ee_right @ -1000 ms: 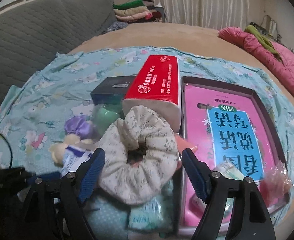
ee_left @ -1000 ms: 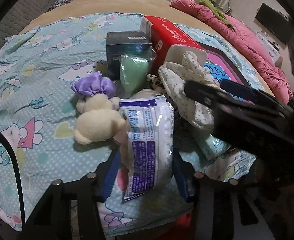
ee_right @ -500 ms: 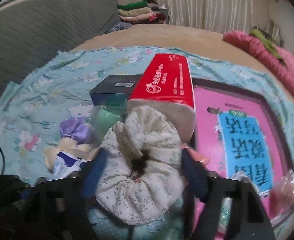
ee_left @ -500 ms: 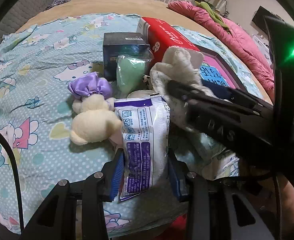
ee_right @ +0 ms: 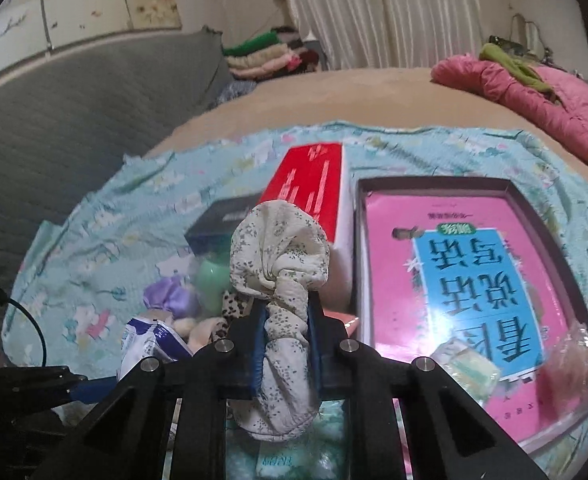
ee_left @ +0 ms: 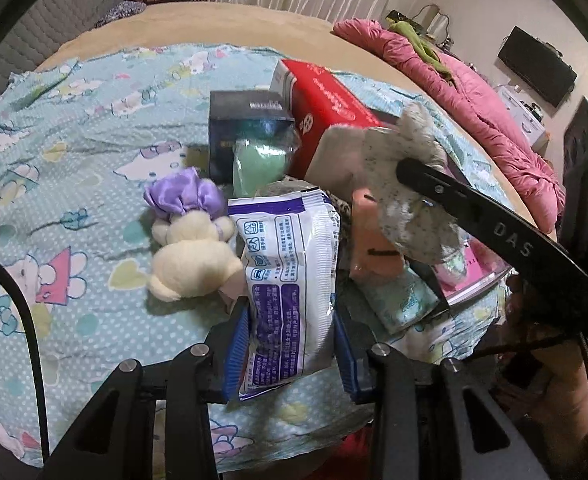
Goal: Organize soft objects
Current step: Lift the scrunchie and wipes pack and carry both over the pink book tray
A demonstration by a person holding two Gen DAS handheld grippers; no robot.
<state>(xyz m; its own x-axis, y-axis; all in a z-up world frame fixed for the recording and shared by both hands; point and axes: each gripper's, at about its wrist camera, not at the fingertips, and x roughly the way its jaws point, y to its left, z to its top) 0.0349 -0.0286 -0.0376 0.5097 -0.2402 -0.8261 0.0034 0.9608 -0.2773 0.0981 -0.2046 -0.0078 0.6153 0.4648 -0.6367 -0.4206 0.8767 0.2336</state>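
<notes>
Floral scrunchie [ee_right: 280,280] pinched in right jaws, wipes packet [ee_left: 290,280] in left jaws

We see our left claw [ee_left: 290,344] clamped on a white and purple wipes packet [ee_left: 290,280], its blue pads pressing both long edges. Just left of the packet lies a cream plush toy [ee_left: 194,256], touching a purple scrunchie [ee_left: 182,196] behind it. Farther back, a dark box [ee_left: 246,120] stands beside a red tissue box [ee_left: 325,108], with a green item [ee_left: 258,164] in clear wrap leaning against the dark box. At right, our right claw [ee_left: 421,184] grips a floral fabric scrunchie [ee_left: 409,216] above the patterned blue sheet [ee_left: 74,160] on the bed.
</notes>
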